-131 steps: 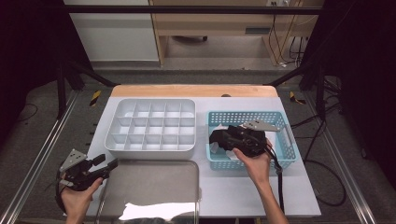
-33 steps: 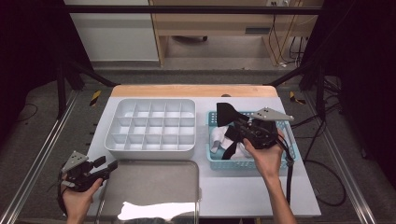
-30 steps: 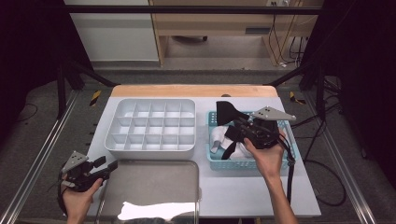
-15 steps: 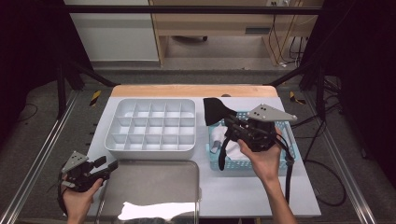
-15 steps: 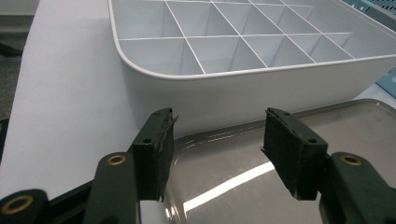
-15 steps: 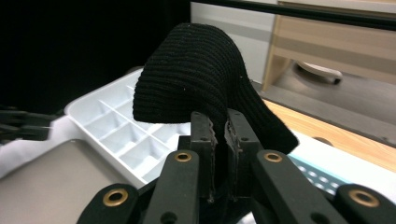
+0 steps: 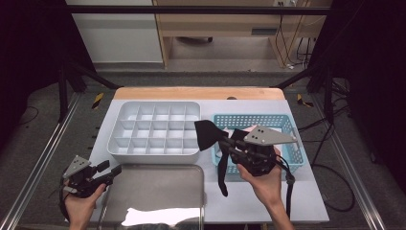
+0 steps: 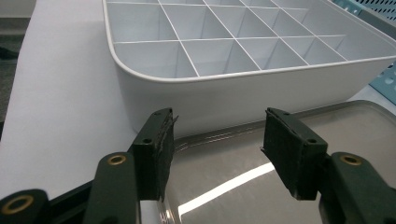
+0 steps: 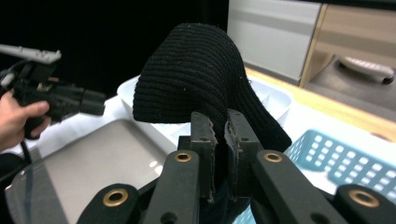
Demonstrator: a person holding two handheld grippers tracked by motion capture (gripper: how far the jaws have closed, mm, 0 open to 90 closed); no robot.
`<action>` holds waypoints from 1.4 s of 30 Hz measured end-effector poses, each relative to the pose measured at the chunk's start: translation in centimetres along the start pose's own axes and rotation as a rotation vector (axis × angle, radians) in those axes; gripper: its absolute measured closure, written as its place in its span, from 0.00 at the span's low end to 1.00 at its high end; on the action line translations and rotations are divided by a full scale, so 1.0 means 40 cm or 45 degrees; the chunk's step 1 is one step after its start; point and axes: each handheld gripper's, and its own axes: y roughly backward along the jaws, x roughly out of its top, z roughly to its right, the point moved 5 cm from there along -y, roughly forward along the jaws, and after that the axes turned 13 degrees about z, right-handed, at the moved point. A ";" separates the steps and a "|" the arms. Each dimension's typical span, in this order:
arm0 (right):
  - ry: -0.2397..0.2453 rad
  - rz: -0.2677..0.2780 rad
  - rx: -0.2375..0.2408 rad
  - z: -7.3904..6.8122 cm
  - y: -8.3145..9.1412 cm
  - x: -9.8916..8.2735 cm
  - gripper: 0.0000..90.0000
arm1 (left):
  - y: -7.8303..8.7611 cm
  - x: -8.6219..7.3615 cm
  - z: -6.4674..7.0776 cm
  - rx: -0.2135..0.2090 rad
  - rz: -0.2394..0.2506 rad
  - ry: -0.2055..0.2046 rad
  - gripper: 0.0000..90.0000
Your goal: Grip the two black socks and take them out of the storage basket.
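Observation:
A black knitted sock (image 7: 207, 134) hangs from my right gripper (image 7: 226, 143), which is shut on it above the left end of the blue basket (image 7: 288, 119). One end of the sock sticks up to the left and the other dangles over the table. In the right gripper view the sock (image 9: 196, 74) bulges above the pinching jaws of the right gripper (image 9: 219, 135). My left gripper (image 7: 111, 169) is held low at the left edge of the metal tray (image 7: 158, 188). In the left gripper view that gripper (image 8: 217, 158) is open with nothing between its jaws.
A white divided box (image 7: 153, 153) stands behind the tray, left of the basket; its wall (image 8: 243, 91) is close ahead of the left jaws. White items lie in the basket. The table's wooden far edge (image 7: 191, 92) runs behind both containers.
My right gripper has risen out of the basket with the sock and carried it left, toward the divided box. The left hand has stayed put.

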 end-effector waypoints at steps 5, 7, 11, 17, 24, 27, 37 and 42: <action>-0.029 -0.048 0.026 -0.009 0.012 -0.053 0.93 | 0.000 0.002 0.007 -0.011 0.005 -0.002 0.46; -0.037 -0.069 0.036 -0.014 0.016 -0.071 0.93 | 0.001 0.003 0.012 -0.020 0.006 0.002 0.46; -0.036 -0.135 0.047 -0.021 0.020 -0.119 0.93 | 0.004 0.007 0.024 -0.038 0.016 -0.002 0.46; -0.058 -0.215 0.054 -0.027 -0.002 -0.190 0.93 | 0.008 0.012 0.049 -0.069 0.030 -0.010 0.46; -0.076 -0.312 0.087 -0.054 -0.044 -0.281 0.93 | 0.008 0.013 0.076 -0.100 0.030 -0.025 0.46; -0.098 -0.348 0.099 -0.065 -0.068 -0.321 0.92 | 0.005 0.011 0.081 -0.102 0.023 -0.032 0.46; -0.132 -0.402 0.137 -0.097 -0.114 -0.402 0.90 | -0.009 0.000 0.101 -0.121 -0.009 -0.050 0.45; -0.113 -0.441 0.156 -0.115 -0.135 -0.434 0.83 | -0.013 -0.003 0.107 -0.119 -0.008 -0.064 0.45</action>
